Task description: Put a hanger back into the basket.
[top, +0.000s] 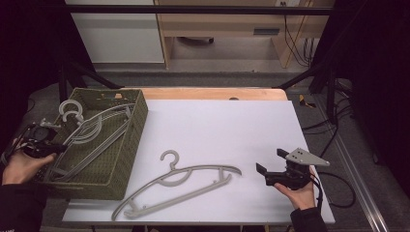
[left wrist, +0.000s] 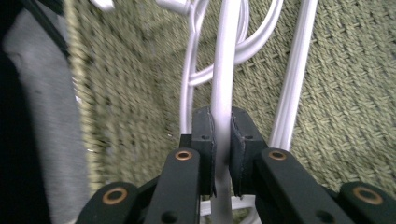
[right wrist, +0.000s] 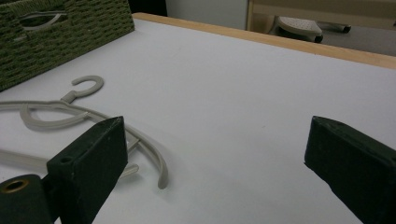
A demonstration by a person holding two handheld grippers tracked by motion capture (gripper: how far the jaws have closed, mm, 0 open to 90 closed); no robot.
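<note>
A grey plastic hanger lies inside the green woven basket, stacked with the other hangers there, hooks toward 11 o'clock of the basket in the high view. The left gripper clamps one bar of that hanger: in the left gripper view both black pads press tight against the pale bar, which runs straight up toward 12 o'clock between them, with another bar just beside it at 2 o'clock and the basket's weave behind. In the high view this gripper sits at the basket's 9 o'clock rim, held by the person's left hand.

A second hanger lies flat on the white table, at about 4 o'clock from the basket, its hook pointing to 12 o'clock.

At 3 o'clock from that hanger, well apart, the right gripper rests in the person's right hand. Its jaws stand wide apart with nothing between them, the loose hanger's end near the left jaw in the right gripper view.
</note>
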